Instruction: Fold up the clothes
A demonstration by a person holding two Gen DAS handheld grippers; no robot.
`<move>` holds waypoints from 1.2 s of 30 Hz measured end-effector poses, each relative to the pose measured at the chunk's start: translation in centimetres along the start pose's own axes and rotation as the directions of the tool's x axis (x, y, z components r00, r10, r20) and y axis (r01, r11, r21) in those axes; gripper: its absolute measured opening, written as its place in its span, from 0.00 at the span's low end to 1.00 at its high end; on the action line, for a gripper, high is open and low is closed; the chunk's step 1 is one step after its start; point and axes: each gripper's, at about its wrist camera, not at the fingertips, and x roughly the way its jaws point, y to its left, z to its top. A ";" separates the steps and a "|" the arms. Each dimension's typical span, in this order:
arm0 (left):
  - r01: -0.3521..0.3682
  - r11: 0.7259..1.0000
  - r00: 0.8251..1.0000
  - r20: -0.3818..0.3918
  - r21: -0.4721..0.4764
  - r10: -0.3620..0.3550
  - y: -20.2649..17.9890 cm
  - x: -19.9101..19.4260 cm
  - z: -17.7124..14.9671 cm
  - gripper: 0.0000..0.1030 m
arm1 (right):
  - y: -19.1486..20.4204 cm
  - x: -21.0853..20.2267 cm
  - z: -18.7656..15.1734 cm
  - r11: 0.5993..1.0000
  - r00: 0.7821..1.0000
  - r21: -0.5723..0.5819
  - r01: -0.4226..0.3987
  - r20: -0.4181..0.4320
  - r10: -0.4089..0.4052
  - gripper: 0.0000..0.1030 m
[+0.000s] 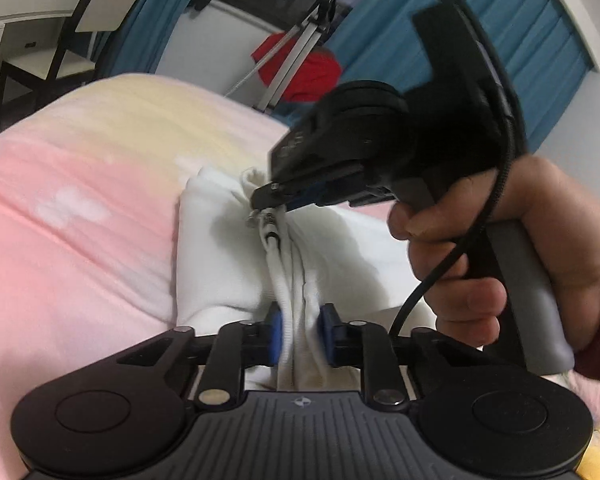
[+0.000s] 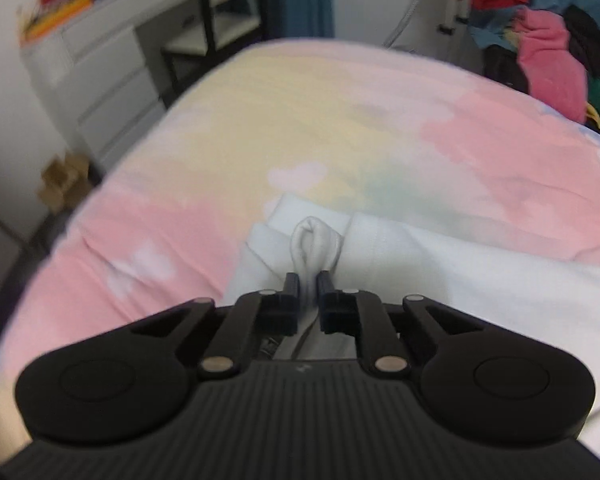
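**Pink bed, white top, two grippers pinching it**

Soft pink and yellow blanket covers the bed, and a white top lies on it, near the middle. The top looks thick and soft. It is bunched up into long folds, not flat, and a white string with a metal tip runs along one fold.

The left gripper has its blue pads squeezed on a ridge of the white cloth. The right gripper is nearly closed and pinches a small puff of the same cloth that sticks up between its black fingers. A hand holds the right gripper's handle.

Behind the bed are blue curtains, a chair, white drawers and a pile of bright clothes.
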 end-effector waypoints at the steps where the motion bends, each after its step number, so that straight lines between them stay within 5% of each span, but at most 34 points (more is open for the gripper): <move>1: 0.010 1.000 1.000 0.011 -0.015 -0.010 0.1 -0.7 0.2 0.17 | 0.2 -0.6 0.2 1.000 1.000 -0.010 -0.004 0.021 0.004 0.10; 7: 0.023 0.999 0.989 0.146 -0.035 -0.018 0.4 -5.6 1.2 0.14 | 3.0 -2.3 1.6 0.997 0.994 -0.034 -0.067 0.082 0.070 0.10; 13: -0.109 0.988 0.994 0.009 -0.108 0.111 2.8 -4.2 -0.4 0.15 | 5.2 2.4 -0.2 0.994 0.997 -0.084 -0.070 0.013 0.072 0.10; 17: -0.138 0.985 0.990 -0.014 -0.099 0.138 3.1 -3.2 -0.7 0.19 | 5.2 3.8 -1.1 0.993 0.994 -0.096 -0.076 0.068 0.082 0.11; 24: -0.116 0.988 0.993 -0.001 -0.099 0.117 3.5 -3.7 -0.1 0.51 | 2.3 -2.4 -2.4 0.991 0.967 -0.080 -0.108 0.223 0.123 0.18; 29: -0.143 0.986 0.988 0.042 -0.086 0.147 3.6 -3.6 1.3 0.76 | -0.7 -9.0 -5.9 0.998 0.940 -0.017 -0.063 0.334 0.065 0.63; 36: -0.213 0.976 0.974 0.086 0.037 0.209 -0.7 -5.5 1.9 0.85 | -4.3 -15.0 -12.3 0.997 0.904 0.042 0.060 0.421 -0.072 0.64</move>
